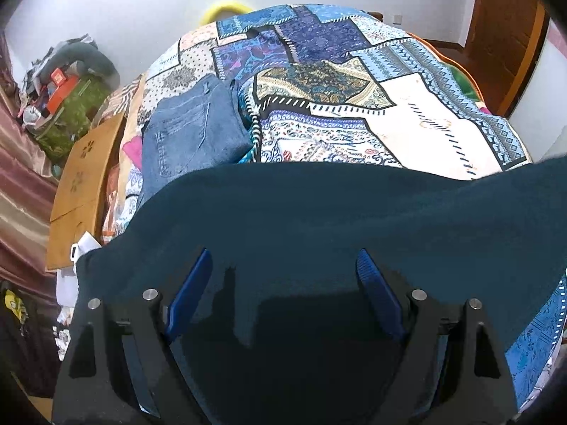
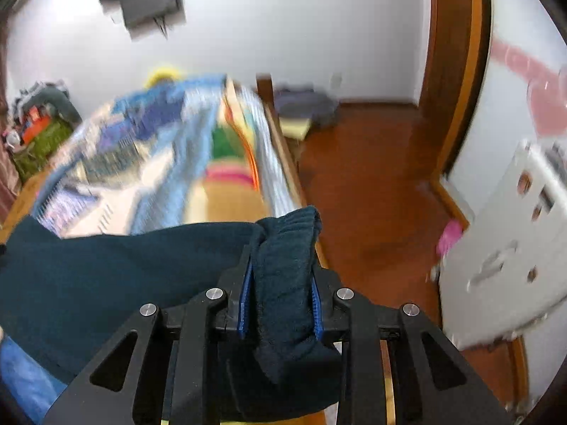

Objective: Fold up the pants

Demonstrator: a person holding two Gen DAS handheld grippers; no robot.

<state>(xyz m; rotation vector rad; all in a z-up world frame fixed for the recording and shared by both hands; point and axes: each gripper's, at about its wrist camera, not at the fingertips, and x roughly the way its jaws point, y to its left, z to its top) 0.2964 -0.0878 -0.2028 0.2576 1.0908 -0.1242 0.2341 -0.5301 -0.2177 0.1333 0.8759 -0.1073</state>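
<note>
We are folding soft dark teal pants (image 1: 319, 212) on a bed with a bright patchwork cover (image 1: 407, 113). The pants lie spread across the near end of the bed, close to us. Our left gripper (image 1: 283, 276) has its blue fingers wide apart over the cloth and holds nothing. Our right gripper (image 2: 281, 283) is squeezed tight on a bunched end of the pants, lifted near the bed's edge. A pair of blue jeans (image 1: 191, 134) already sits folded farther back. We think this fold has only just begun; the teal pants are not yet neat.
</note>
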